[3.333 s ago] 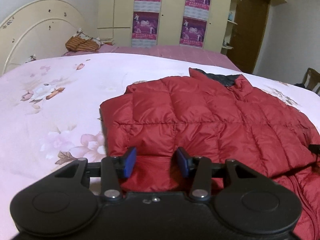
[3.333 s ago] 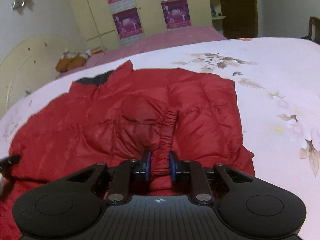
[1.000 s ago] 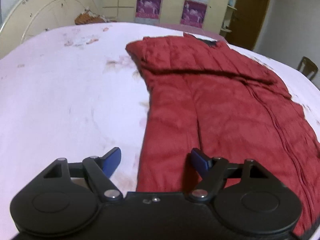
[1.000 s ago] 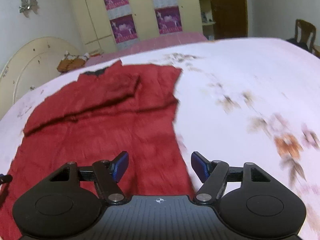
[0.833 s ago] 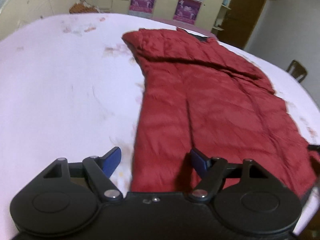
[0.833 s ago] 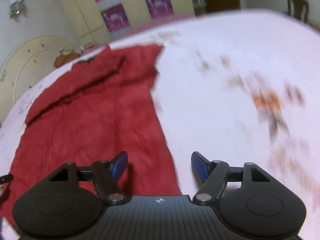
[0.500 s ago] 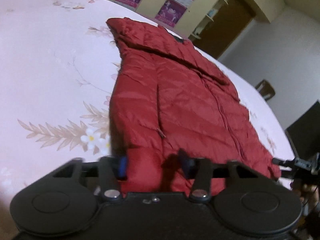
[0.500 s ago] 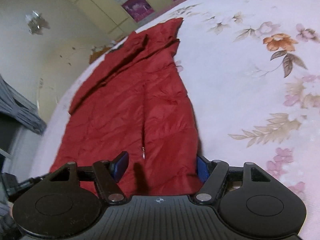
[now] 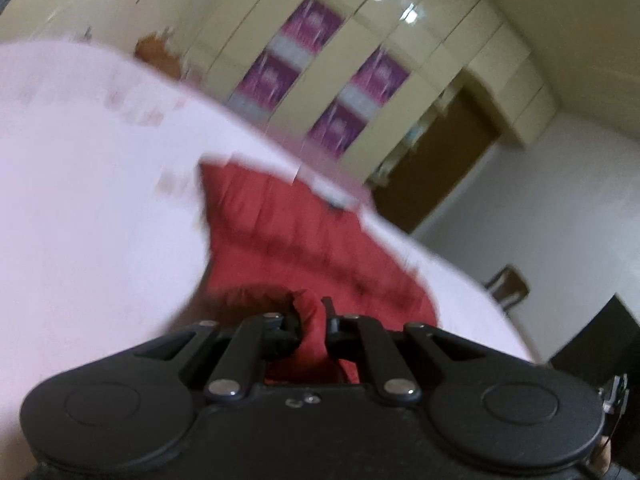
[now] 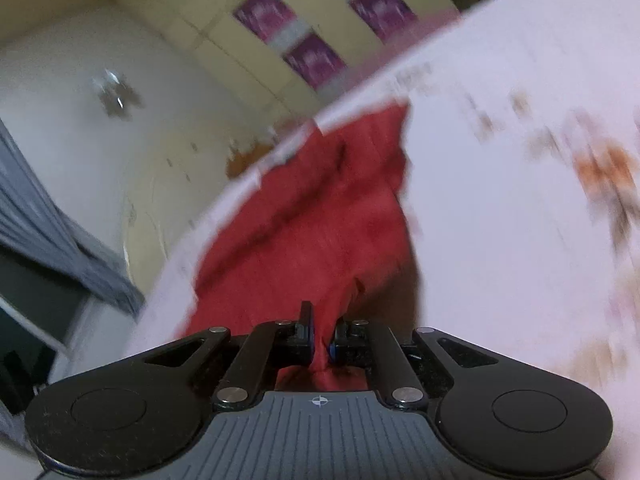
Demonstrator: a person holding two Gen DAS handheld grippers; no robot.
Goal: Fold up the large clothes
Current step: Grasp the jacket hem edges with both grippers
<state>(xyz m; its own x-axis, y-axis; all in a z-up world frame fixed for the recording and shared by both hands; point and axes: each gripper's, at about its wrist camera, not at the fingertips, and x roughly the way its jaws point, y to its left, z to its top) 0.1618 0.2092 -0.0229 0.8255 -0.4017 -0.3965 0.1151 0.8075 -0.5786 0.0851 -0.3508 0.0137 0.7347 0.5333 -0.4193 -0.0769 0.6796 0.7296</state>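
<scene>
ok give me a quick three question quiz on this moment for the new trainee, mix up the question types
1. True or false: the left gripper is open and holds nothing.
2. What does the right gripper hold? A) a purple poster B) the red jacket C) a chair
3. Fill in: the jacket lies on a bed with a pale ______ bedspread.

Key:
1. False. Its fingers have just been closing and now pinch a fold of the red jacket's near edge.
2. B. Its fingers have also just closed on red fabric at the near edge.
3. Floral (pink-white with flower prints, blurred here).
</scene>
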